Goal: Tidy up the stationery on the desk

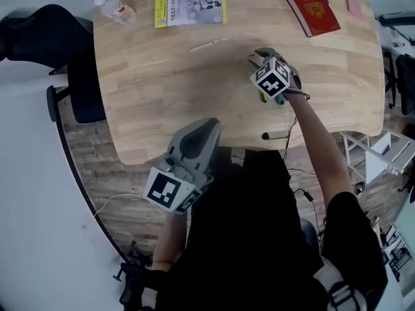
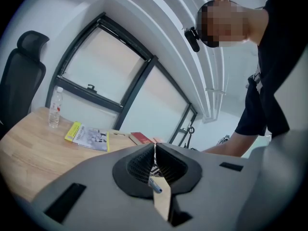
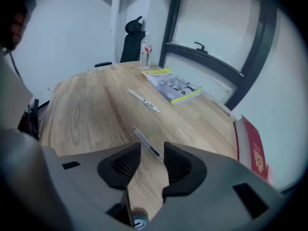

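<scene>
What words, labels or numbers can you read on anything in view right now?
None reads as words.
Yellow-edged grey booklet: cover print too blurred.
Red hardcover book: gold emblem, lettering illegible.
Clear plastic water bottle: label too small.
White pen: marking too small.
Blue-tipped pen between the left gripper jaws: no print visible.

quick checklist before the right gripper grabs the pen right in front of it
1. Right gripper jaws apart: ok.
2. Near pen in line: ok, it lies flat on the desk and its near end reaches the gap between the jaws, at a slant.
3. Pads on the pen: not ok, not touching yet.
4. Room around it: ok, the far pen and the booklet lie well apart.
5. Left gripper out of the way: ok, jaws together.
6. A holder to drop it in: cannot tell.
</scene>
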Available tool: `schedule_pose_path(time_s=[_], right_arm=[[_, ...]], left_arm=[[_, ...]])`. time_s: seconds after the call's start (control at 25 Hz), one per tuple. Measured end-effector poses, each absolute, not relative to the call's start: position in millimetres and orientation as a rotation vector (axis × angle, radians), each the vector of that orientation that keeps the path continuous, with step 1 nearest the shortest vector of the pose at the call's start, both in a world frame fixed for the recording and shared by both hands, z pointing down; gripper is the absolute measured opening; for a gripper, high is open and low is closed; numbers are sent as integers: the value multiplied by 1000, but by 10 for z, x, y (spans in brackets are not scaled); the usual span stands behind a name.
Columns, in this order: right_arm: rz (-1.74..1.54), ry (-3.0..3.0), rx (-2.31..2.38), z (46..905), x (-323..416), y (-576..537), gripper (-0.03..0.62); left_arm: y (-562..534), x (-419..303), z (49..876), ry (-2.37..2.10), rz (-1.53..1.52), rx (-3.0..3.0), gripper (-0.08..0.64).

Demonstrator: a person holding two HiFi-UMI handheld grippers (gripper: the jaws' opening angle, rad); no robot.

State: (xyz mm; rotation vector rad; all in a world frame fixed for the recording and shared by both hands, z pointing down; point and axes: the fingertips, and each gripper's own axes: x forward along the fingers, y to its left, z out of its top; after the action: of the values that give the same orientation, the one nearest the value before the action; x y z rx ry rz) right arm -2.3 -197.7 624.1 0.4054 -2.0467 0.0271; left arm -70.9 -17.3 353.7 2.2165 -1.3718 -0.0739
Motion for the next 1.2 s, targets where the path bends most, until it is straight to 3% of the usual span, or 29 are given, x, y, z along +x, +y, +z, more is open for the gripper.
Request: schedule_pose_path(time_s=[0.28,0.6,0.84,1.2], right_arm=[[-14,-2026,207,6535,-124,-2031,161],[68,-2025,179,6651,-163,-2001,81],[94,-2011,193,6660,-162,-1966,58],[83,-2109,387,6039,-60,-2024,58]], left_arm=[[-355,-644,3670,-1407,-58,2158,38],[-457,-716,3760,-1457,-45,2108,38],[-480,-849,3706,-1493,-28,2123,38],[-302,-688,3541,-1401,-45,2223,38]])
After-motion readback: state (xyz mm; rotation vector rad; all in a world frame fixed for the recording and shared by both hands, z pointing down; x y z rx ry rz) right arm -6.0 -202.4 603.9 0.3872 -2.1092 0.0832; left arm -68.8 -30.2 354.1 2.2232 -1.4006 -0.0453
